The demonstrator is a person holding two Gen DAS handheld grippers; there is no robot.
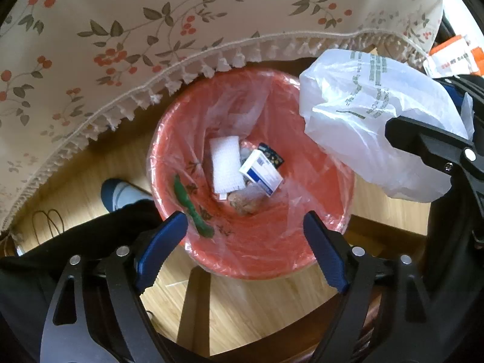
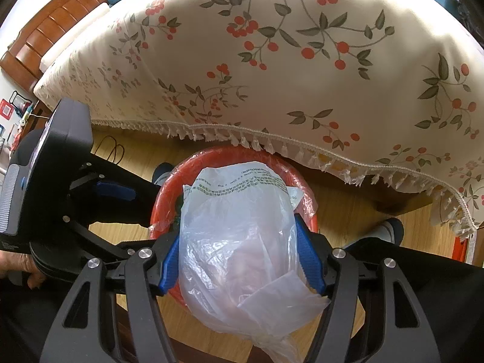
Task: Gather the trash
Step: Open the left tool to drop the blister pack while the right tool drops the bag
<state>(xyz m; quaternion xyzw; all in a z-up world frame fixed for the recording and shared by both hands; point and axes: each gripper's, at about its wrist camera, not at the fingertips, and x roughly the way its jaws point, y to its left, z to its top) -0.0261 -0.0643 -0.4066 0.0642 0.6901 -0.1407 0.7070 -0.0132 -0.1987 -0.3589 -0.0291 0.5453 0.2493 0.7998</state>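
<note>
- Left gripper (image 1: 245, 242): I hold it pointing straight down over the red bin (image 1: 326, 236); jaws stand wide apart, nothing between them.
- Right gripper (image 2: 243, 260): I have its blue pads pressed on both sides of a white plastic bag (image 2: 239, 242), which bulges out past the pads. In the left view the same bag hangs over the bin's right rim, not yet inside.
- Bin contents: a white and blue box (image 1: 262, 173), a white pad (image 1: 226, 166), a dark packet and brownish scraps lie at the bottom, on a clear liner (image 1: 242, 103).
- Risk, bag drop: released from here, I judge the bag could catch the rim and slide out onto the wooden floor (image 1: 236, 311), since part of it sits outside the opening.
- Risk, slip: the film is thin and slack; a soft grip on it may let it creep out early.
- Risk, liner: a low left jaw could snag the liner and drag it inward.
- Risk, collision: both grippers crowd the same opening; moving the right one inward may strike the left.
- Edges: the fringed tablecloth (image 1: 151, 45) overhangs the bin's far side, touching or nearly so. A dark chair leg (image 1: 193, 308) stands at the near side.
- Obstacles: a person's leg and shoe (image 1: 121, 193) sit just left of the bin.
- Open room: straight up, and toward the bin's centre.
</note>
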